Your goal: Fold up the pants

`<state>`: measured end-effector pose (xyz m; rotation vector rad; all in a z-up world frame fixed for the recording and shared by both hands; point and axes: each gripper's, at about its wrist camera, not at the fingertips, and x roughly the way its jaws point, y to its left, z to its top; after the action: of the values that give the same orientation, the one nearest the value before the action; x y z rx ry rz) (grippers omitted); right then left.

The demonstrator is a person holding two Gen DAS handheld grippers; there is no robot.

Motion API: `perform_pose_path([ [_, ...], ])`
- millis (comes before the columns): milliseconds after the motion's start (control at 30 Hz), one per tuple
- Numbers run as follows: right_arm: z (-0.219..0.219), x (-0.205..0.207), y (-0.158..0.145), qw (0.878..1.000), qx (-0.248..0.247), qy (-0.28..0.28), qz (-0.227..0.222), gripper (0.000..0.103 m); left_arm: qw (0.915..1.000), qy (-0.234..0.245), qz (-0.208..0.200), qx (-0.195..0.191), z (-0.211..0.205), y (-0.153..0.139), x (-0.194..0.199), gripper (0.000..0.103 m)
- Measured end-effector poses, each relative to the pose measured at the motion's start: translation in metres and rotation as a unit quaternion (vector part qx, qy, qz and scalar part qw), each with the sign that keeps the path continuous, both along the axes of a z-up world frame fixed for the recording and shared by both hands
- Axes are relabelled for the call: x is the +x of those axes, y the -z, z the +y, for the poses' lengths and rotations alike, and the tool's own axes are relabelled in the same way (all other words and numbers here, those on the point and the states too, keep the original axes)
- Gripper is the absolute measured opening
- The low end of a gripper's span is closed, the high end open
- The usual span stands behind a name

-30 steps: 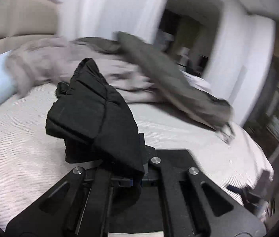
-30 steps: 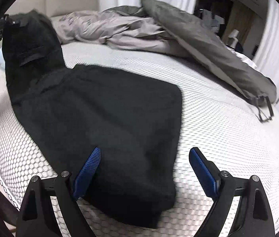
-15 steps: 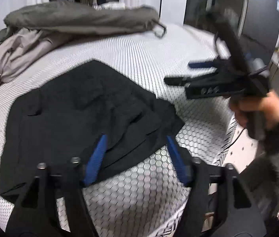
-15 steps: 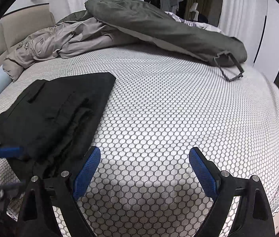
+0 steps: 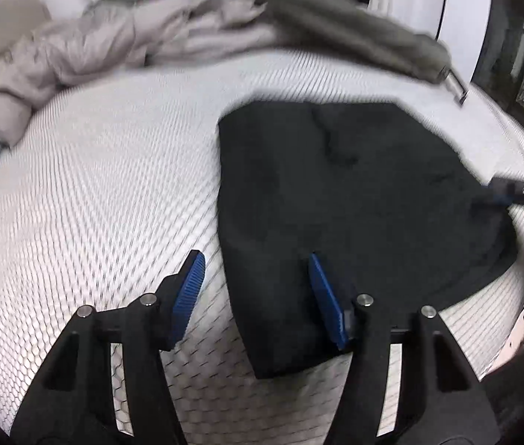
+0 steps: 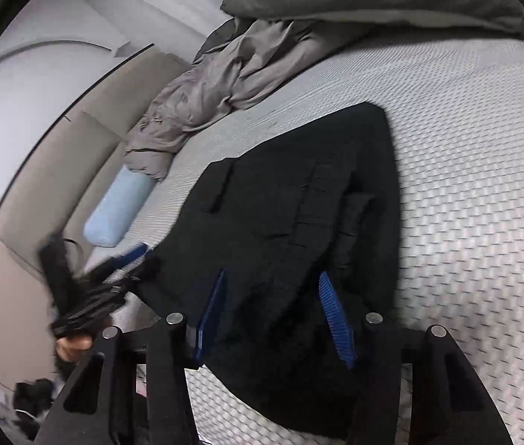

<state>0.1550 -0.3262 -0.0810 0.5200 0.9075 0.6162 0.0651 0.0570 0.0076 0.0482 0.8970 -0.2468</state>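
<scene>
Right gripper (image 6: 269,315) spread wide, holding nothing; both blue pads (image 6: 330,315) hang over the near end of the black pants (image 6: 291,222), contact not resolvable from this view. Left gripper (image 5: 258,296) also wide and empty: its right pad sits over the pants' near-left edge, its left pad over bare mattress (image 5: 95,193). The pants lie as a compact folded bundle on the honeycomb-textured mattress, long axis running from the right gripper outward toward the grey duvet (image 6: 224,85); pocket flaps face up, one long edge toward the light blue pillow (image 6: 117,211). From the pants, the right gripper sits squarely at the near short end, the left gripper at the pillow-side corner of that end. Judgement: right gripper is nearer and aligned with the long axis, so the next fold or smoothing pass would run from the near end toward the duvet. Left-wrist view is motion-blurred; fold count uncertain.
</scene>
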Motion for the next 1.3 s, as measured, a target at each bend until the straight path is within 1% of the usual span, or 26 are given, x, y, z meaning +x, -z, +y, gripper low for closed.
perform_pose_path([
  [33, 0.005, 0.003, 0.002, 1.000, -0.002, -0.004, 0.005, 0.053, 1.0000, 0.002, 0.006, -0.002, 0.006, 0.006, 0.000, 0.056],
  [100, 0.013, 0.010, 0.007, 1.000, 0.005, -0.006, 0.012, 0.051, 0.9995, -0.002, 0.006, -0.031, 0.016, 0.009, -0.004, 0.056],
  [133, 0.018, 0.014, 0.009, 1.000, 0.007, -0.008, 0.016, 0.042, 0.9994, -0.005, 0.005, -0.034, 0.018, 0.006, -0.006, 0.056],
  [167, 0.024, 0.017, 0.010, 1.000, 0.002, -0.010, 0.017, 0.038, 0.9996, -0.005, 0.000, -0.028, 0.018, 0.003, -0.009, 0.056],
  [233, 0.033, 0.024, 0.010, 1.000, -0.005, -0.015, 0.016, 0.014, 0.9998, -0.002, -0.007, -0.016, 0.015, 0.000, -0.013, 0.056],
  [300, 0.038, 0.027, 0.006, 1.000, -0.012, -0.021, 0.006, 0.009, 0.9998, 0.002, -0.010, -0.017, 0.010, -0.006, -0.015, 0.056],
  [367, 0.042, 0.018, -0.016, 0.999, -0.031, -0.021, -0.031, 0.009, 0.9995, 0.010, -0.015, -0.026, 0.006, -0.013, -0.018, 0.056],
  [467, 0.035, -0.008, -0.034, 0.997, -0.047, -0.023, -0.053, 0.009, 0.9992, 0.021, -0.021, -0.025, 0.004, -0.018, -0.026, 0.056],
  [500, 0.036, -0.010, -0.027, 0.996, -0.072, -0.022, -0.041, 0.009, 0.9994, 0.023, -0.016, -0.022, 0.002, -0.016, -0.024, 0.056],
  [533, 0.040, -0.006, -0.008, 0.993, -0.116, -0.032, -0.012, 0.013, 0.9995, 0.023, -0.011, -0.020, 0.002, -0.012, -0.023, 0.056],
  [567, 0.040, -0.003, 0.004, 0.992, -0.123, -0.035, 0.005, 0.013, 0.9995, 0.023, -0.009, -0.021, 0.001, -0.011, -0.020, 0.056],
  [600, 0.038, 0.001, 0.013, 0.994, -0.106, -0.031, 0.019, 0.015, 0.9995, 0.021, -0.005, -0.024, 0.001, -0.010, -0.019, 0.056],
  [633, 0.033, 0.001, 0.014, 0.996, -0.079, -0.030, 0.020, 0.018, 0.9995, 0.019, -0.004, -0.027, 0.002, -0.010, -0.019, 0.056],
  [667, 0.030, 0.000, 0.010, 0.997, -0.072, -0.031, 0.019, 0.020, 0.9994, 0.016, -0.005, -0.030, 0.003, -0.010, -0.014, 0.056],
  [700, 0.026, -0.004, 0.004, 0.997, -0.068, -0.028, 0.014, 0.032, 0.9993, 0.014, -0.005, -0.033, 0.004, -0.010, -0.012, 0.056],
  [733, 0.019, -0.005, -0.003, 0.998, -0.067, -0.009, -0.001, 0.049, 0.9992, 0.012, -0.006, -0.037, 0.005, -0.011, -0.012, 0.056],
  [800, 0.008, -0.003, -0.005, 0.998, -0.064, 0.019, 0.004, 0.057, 0.9992, 0.008, -0.004, -0.038, 0.004, -0.010, -0.010, 0.056],
  [900, 0.007, 0.015, 0.014, 0.999, -0.009, 0.024, 0.045, 0.057, 0.9995, 0.006, -0.003, -0.032, 0.000, -0.006, -0.003, 0.056],
  [967, 0.011, 0.027, 0.025, 0.998, 0.002, 0.029, 0.058, 0.051, 0.9996, 0.006, -0.007, -0.029, -0.003, -0.007, -0.001, 0.056],
  [1000, 0.013, 0.033, 0.028, 0.998, -0.003, 0.035, 0.058, 0.035, 0.9996, 0.005, -0.008, -0.026, -0.004, -0.007, -0.001, 0.056],
  [1067, 0.020, 0.038, 0.021, 0.998, -0.014, 0.037, 0.046, 0.023, 0.9997, 0.003, -0.012, -0.023, -0.007, -0.010, -0.002, 0.056],
  [1100, 0.024, 0.039, 0.010, 0.999, -0.018, 0.035, 0.024, 0.017, 0.9996, 0.006, -0.014, -0.023, -0.010, -0.011, -0.003, 0.056],
  [1133, 0.026, 0.036, -0.009, 0.999, -0.025, 0.039, -0.010, 0.016, 0.9996, 0.009, -0.017, -0.022, -0.012, -0.013, -0.004, 0.056],
  [1200, 0.025, 0.032, -0.025, 0.998, -0.038, 0.045, -0.037, 0.016, 0.9994, 0.015, -0.024, -0.022, -0.016, -0.016, -0.007, 0.056],
  [1233, 0.024, 0.034, -0.030, 0.996, -0.056, 0.052, -0.039, 0.018, 0.9992, 0.018, -0.026, -0.023, -0.018, -0.017, -0.008, 0.056],
  [1300, 0.027, 0.043, -0.018, 0.995, -0.076, 0.056, -0.013, 0.021, 0.9993, 0.021, -0.025, -0.020, -0.020, -0.017, -0.009, 0.056],
])
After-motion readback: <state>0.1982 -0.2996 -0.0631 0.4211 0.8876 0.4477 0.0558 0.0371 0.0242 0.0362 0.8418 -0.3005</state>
